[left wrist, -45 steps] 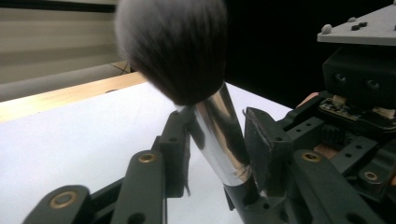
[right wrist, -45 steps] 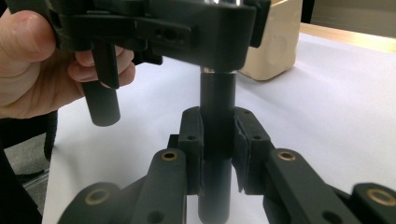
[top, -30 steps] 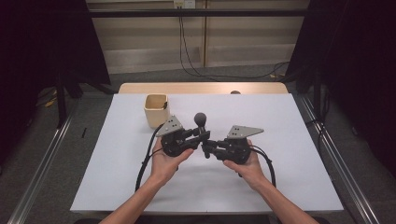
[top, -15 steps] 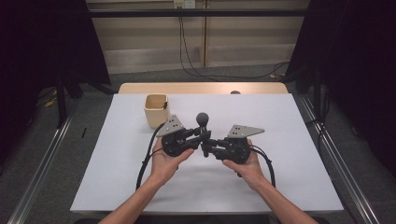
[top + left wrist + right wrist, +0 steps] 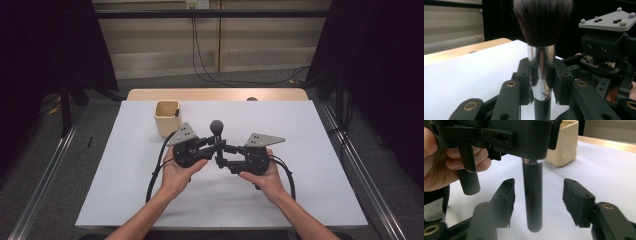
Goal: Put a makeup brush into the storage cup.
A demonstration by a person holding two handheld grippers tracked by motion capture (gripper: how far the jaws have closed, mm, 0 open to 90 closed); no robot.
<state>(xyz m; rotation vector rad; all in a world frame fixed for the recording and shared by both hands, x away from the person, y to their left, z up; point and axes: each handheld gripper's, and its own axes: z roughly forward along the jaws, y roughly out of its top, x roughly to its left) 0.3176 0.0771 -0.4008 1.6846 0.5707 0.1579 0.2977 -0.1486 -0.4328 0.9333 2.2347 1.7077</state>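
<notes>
While the left gripper (image 5: 212,145) is clamping the chrome ferrule of the brush (image 5: 541,50) and holding it upright above the table (image 5: 300,130), the right gripper (image 5: 537,200) is standing wide open, its pads flanking the black handle without contact. The beige cup (image 5: 167,118) is sitting nearby; its contents cannot be determined.

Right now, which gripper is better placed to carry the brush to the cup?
Left. The left gripper is shut on the brush at its silver ferrule, and the cup stands on its side. The right gripper is open around the handle.
</notes>
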